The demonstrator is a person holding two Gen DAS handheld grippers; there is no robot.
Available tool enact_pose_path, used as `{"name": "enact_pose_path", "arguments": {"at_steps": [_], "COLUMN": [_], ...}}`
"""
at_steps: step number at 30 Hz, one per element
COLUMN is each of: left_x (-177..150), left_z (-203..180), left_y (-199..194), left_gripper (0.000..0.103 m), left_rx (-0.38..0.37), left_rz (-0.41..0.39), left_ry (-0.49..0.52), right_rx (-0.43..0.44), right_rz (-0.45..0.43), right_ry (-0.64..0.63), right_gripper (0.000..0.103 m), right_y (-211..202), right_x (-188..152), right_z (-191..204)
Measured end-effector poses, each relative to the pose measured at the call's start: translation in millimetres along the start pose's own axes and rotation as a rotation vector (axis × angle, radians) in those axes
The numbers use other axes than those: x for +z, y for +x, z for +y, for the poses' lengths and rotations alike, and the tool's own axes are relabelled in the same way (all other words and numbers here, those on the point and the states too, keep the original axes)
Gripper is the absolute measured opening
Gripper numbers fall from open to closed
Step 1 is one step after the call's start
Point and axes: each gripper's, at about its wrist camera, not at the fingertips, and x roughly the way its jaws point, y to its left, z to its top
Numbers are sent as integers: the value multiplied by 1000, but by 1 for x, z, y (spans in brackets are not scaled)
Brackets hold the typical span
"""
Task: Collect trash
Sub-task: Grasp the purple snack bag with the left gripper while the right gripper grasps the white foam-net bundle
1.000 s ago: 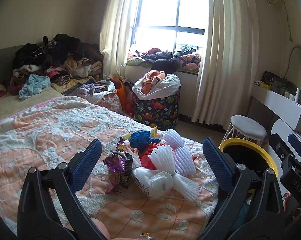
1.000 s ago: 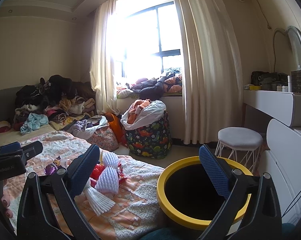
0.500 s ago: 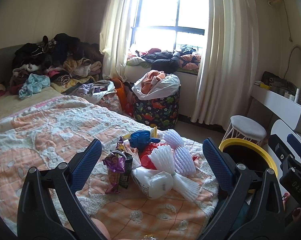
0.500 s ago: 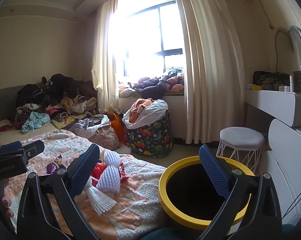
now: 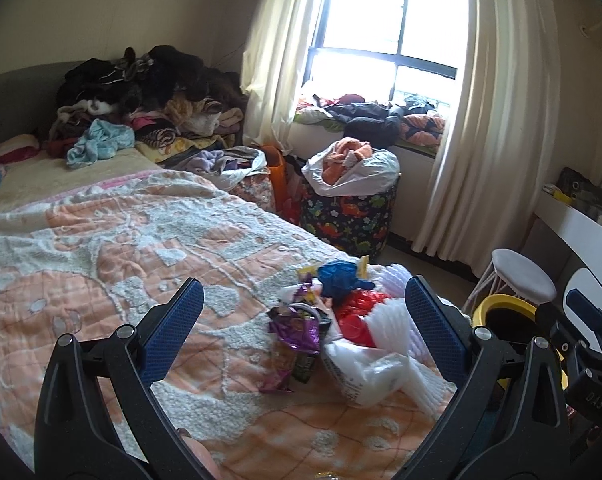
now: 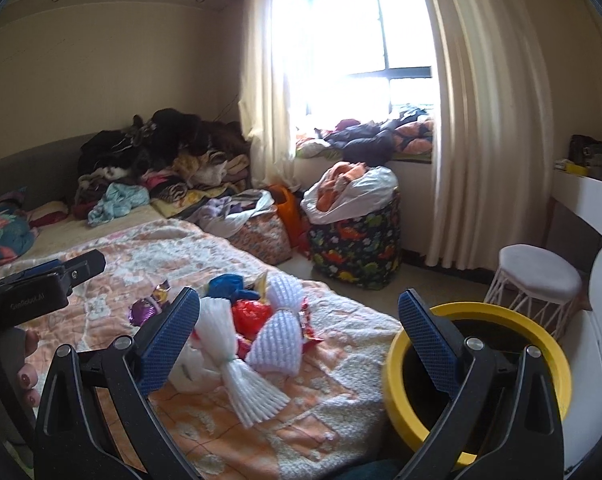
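Note:
A heap of trash lies on the corner of the bed: a purple snack wrapper, a blue crumpled bag, red plastic, a clear plastic bag and white foam fruit nets. A yellow-rimmed black bin stands on the floor beside the bed. My left gripper hovers open above the bed, with the heap between its fingers in view. My right gripper is open too, between the heap and the bin. Nothing is held.
The bed has an orange and white quilt. Piled clothes sit at its far end. A dinosaur-print hamper, a white stool, a white desk and curtains stand around the floor.
Both views have shifted to the left and slightly down, so the trash heap sits more to the right in the left wrist view. Both grippers stay open and empty.

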Motion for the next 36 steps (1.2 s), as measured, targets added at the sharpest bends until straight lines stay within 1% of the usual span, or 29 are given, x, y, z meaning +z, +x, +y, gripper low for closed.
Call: {"name": "enact_pose_path", "arguments": {"at_steps": [7,12,15,20,21,23,25,27,31,33,34,35,36], "left_x": [3,5,6,6,6,2,-1,-4,-8,-9,-11,-11,-12], "left_z": [35,58,64,66,64,62,60,57,44,39,39,39,39], "left_y": [14,28,33,50,54,63,72,80,93,99,102,105,108], "left_gripper": [93,93,93,93,93,93,93,93,93,93,92,91,85], "left_rx": [32,49,58,21,9,-36,-83,-134,-171,-178,-185,-189,-189], "left_rz": [16,42,43,78,89,119,155,188,236,262,274,284,297], "left_ry": [-45,-80,-79,-70,-66,-63,-80,-85,-63,-53,-55,-60,-66], "right_rx": [100,143,176,245,259,274,288,306,332,341,348,355,361], "right_rz": [74,126,156,243,272,305,336,375,440,467,476,481,482], "right_ry": [-38,-72,-86,-85,-87,-87,-87,-85,-86,-87,-84,-76,-68], "right_gripper": [97,97,97,97,97,97,91,78,68,54,49,39,31], "right_y": [30,51,64,94,102,114,122,130,143,149,150,150,150], "right_x": [8,12,14,14,13,11,8,2,-10,-15,-16,-17,-17], "right_z": [24,40,48,51,51,52,51,50,47,47,47,46,46]}}
